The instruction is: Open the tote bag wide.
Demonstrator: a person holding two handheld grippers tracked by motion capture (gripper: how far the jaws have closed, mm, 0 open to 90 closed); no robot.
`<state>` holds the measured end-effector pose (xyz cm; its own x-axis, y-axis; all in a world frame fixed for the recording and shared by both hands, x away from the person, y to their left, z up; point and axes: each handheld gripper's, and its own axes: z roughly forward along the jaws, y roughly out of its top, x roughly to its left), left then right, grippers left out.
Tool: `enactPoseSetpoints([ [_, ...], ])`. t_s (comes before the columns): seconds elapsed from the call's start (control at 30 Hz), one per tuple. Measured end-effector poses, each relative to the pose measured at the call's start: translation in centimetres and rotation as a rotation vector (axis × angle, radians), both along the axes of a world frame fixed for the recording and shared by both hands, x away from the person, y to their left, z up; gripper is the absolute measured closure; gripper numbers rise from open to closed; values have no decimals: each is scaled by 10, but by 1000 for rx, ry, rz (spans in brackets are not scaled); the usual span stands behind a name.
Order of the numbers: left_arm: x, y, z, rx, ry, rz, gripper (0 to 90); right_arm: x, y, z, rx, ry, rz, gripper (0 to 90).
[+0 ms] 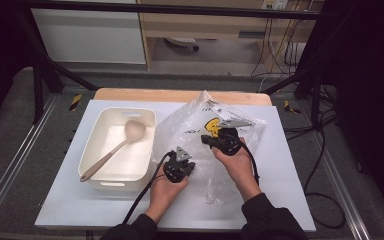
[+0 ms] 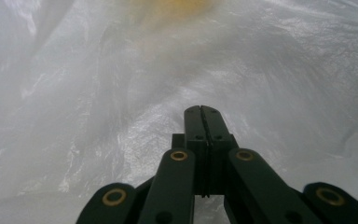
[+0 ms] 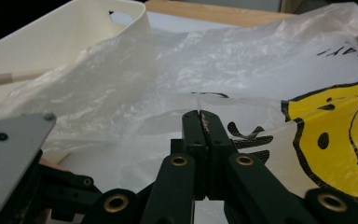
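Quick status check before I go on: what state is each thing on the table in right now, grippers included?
Plastic bag: crumpled, lying on the table beside the bin.
Left gripper: jaws shut on the plastic bag.
Right gripper: jaws shut on the plastic bag.
Bin: upright, open-topped.
Spoon: lying in the bin, handle end resting on its near rim.
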<state>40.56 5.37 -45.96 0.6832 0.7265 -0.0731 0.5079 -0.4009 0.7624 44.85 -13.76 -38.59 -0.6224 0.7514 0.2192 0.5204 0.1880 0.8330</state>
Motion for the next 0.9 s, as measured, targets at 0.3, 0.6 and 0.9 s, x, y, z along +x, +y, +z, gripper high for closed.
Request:
enactPoseSetpoints([
  [0.3,0,0,0,2,-2,-2,900,11,0,32,-16,-55,-21,900],
  [0.6,0,0,0,1,0,-4,900,19,-3,58,-38,-79,-33,900],
  [0.9,0,0,0,-1,-3,-2,900,30,-5,75,-22,-81,-51,900],
])
